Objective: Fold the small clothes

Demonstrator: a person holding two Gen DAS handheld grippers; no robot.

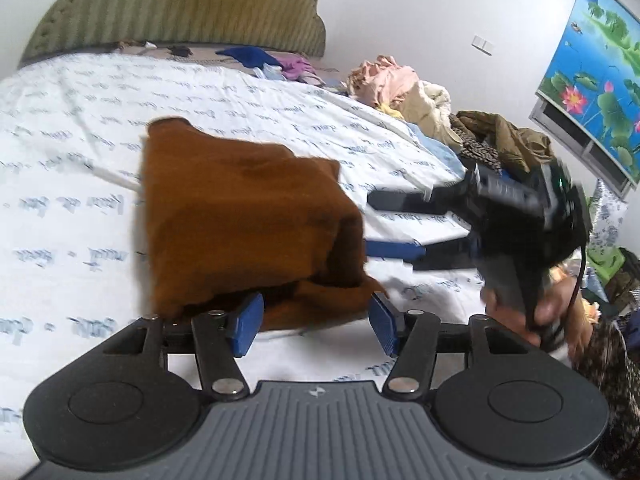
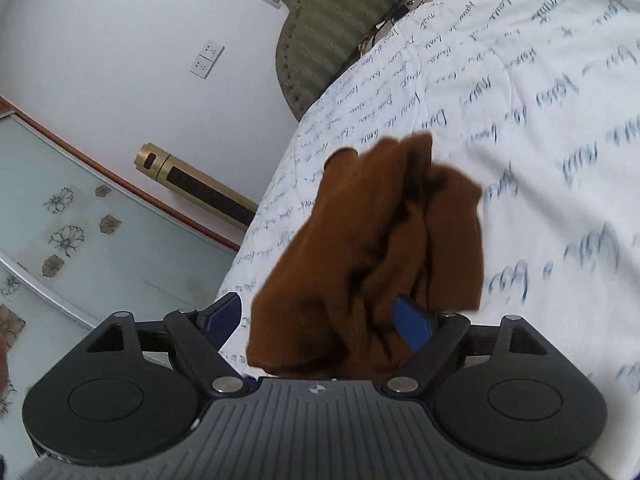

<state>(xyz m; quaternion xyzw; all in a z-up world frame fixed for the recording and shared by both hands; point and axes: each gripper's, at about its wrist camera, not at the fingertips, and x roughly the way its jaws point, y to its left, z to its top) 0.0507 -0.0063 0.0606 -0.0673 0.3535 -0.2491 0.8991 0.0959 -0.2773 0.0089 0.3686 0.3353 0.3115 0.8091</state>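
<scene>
- Left gripper [image 1: 316, 322]: jaws apart, blue pads [image 1: 245, 322] either side of the near edge of the brown cloth [image 1: 248, 220]; pads don't look pressed on it, so released; contact at the very edge unclear.
- Right gripper [image 2: 320, 320]: jaws wide apart, released. In the right wrist view the cloth [image 2: 380, 248] lies bunched between them and drapes over the right pad [image 2: 414, 322]; left pad [image 2: 222, 312] clear of it.
- From the left wrist view the right gripper [image 1: 394, 226] sits just beside the cloth's right edge, fingers spread, a hand [image 1: 532, 304] round its handle, blurred.
- Cloth: folded, lumpy bundle on the bed [image 1: 80, 128], mid-sheet, white cover with blue script.
- Beyond: green headboard [image 1: 180, 8]; clothes pile [image 1: 420, 100] on the bed's far right side; lotus picture [image 1: 596, 72] on the wall.
- Right wrist view: wall sockets [image 2: 206, 60], a brass tube [image 2: 192, 182] beside the bed, glass panel with flowers [image 2: 80, 220].
</scene>
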